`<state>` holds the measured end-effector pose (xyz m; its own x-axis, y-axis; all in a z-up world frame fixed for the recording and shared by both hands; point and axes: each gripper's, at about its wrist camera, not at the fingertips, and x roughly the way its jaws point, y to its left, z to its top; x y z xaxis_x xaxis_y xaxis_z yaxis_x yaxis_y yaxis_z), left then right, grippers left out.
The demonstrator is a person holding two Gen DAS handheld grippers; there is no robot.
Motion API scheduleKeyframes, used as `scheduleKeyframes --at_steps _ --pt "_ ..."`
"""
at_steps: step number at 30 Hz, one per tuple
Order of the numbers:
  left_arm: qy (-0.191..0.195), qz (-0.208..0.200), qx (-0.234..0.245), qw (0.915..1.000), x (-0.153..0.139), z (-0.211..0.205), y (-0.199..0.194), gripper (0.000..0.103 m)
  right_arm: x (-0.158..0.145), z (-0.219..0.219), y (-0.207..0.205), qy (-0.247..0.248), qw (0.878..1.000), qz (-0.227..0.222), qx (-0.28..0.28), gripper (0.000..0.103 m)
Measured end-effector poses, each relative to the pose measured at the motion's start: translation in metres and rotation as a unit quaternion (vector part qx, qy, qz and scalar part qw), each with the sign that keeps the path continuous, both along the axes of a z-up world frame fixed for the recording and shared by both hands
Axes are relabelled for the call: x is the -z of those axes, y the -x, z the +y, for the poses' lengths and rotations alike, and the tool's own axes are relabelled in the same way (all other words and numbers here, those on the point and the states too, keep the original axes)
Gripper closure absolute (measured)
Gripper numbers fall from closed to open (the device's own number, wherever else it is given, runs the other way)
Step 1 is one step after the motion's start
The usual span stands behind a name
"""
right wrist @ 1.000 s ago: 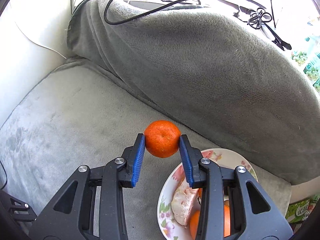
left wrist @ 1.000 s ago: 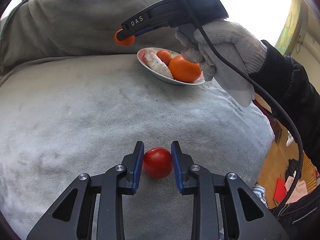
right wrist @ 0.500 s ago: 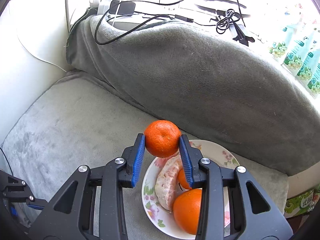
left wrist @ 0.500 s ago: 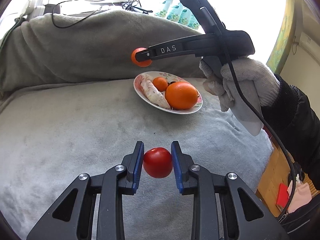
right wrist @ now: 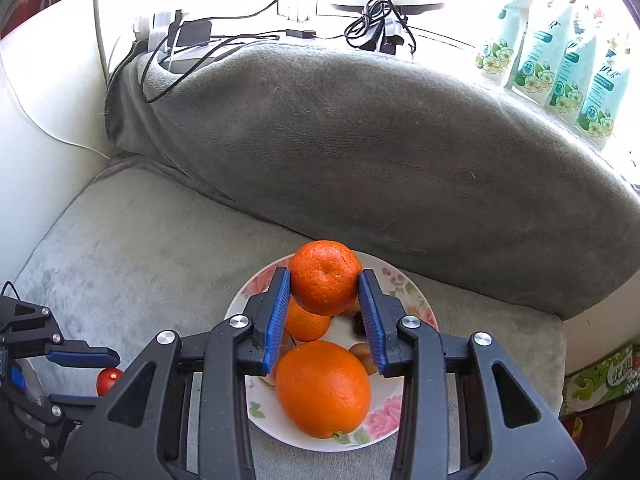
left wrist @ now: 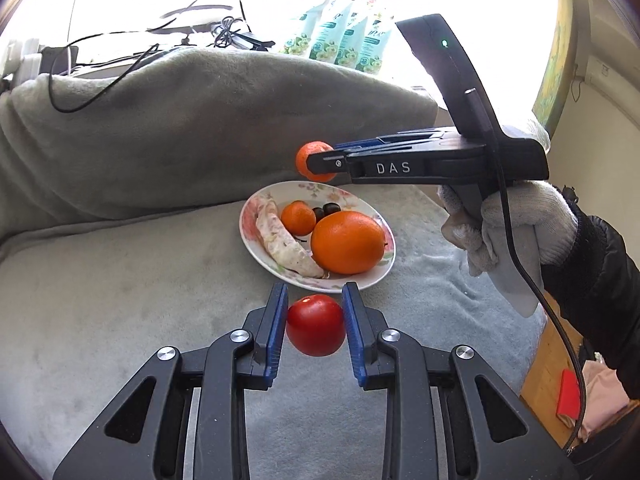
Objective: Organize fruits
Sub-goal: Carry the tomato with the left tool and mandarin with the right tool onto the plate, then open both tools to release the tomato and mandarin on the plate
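My left gripper (left wrist: 315,308) is shut on a red tomato (left wrist: 316,325) and holds it above the grey cushion, just in front of the floral plate (left wrist: 376,276). My right gripper (right wrist: 324,292) is shut on a small orange mandarin (right wrist: 325,282) and holds it over the plate (right wrist: 384,420); it also shows in the left wrist view (left wrist: 316,161). On the plate lie a large orange (left wrist: 347,242), a small mandarin (left wrist: 298,218), a pale peeled fruit segment (left wrist: 282,242) and dark small fruits (left wrist: 326,210).
The plate sits on a grey blanket-covered sofa seat (left wrist: 100,280) with a padded backrest (right wrist: 360,140) behind. Cables (right wrist: 372,20) and green-white pouches (right wrist: 560,68) lie on the sill beyond. The seat edge drops off at the right (left wrist: 536,320).
Both grippers have moved toward the plate, each still holding its fruit. The mandarin now hangs over the plate, and the tomato has risen off the cushion and come close to the plate's near rim.
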<state>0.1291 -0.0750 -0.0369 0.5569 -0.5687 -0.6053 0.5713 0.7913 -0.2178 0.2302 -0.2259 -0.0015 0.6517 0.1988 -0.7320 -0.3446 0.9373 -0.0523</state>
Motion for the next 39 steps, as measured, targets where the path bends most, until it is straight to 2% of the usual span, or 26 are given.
scheduleKeyframes --at_steps 7,13,22,25,27,28,39 --pt "-0.003 -0.023 0.002 0.9997 -0.005 -0.029 -0.033 0.077 0.014 -0.031 -0.011 -0.026 0.999 0.033 0.019 0.066" --pt "-0.014 -0.027 0.004 0.9995 0.001 -0.052 -0.058 0.077 0.024 -0.058 -0.022 -0.059 0.996 0.057 0.041 0.066" --pt "-0.001 -0.013 -0.005 0.9999 0.000 -0.064 -0.092 0.077 0.039 -0.080 -0.021 -0.069 0.994 0.077 0.044 0.065" --pt "-0.005 -0.018 -0.009 0.9998 -0.002 -0.069 -0.094 0.073 0.042 -0.080 -0.019 -0.060 0.995 0.074 0.038 0.064" --pt "-0.006 -0.022 -0.010 0.9997 -0.004 -0.070 -0.093 0.072 0.041 -0.080 -0.017 -0.056 0.995 0.067 0.037 0.053" --pt "-0.006 -0.023 -0.010 0.9997 -0.005 -0.070 -0.093 0.072 0.040 -0.080 -0.016 -0.057 0.996 0.063 0.038 0.052" --pt "-0.002 -0.031 -0.015 0.9994 -0.017 -0.060 -0.077 0.071 0.020 -0.089 0.012 -0.072 0.996 0.036 0.041 0.051"
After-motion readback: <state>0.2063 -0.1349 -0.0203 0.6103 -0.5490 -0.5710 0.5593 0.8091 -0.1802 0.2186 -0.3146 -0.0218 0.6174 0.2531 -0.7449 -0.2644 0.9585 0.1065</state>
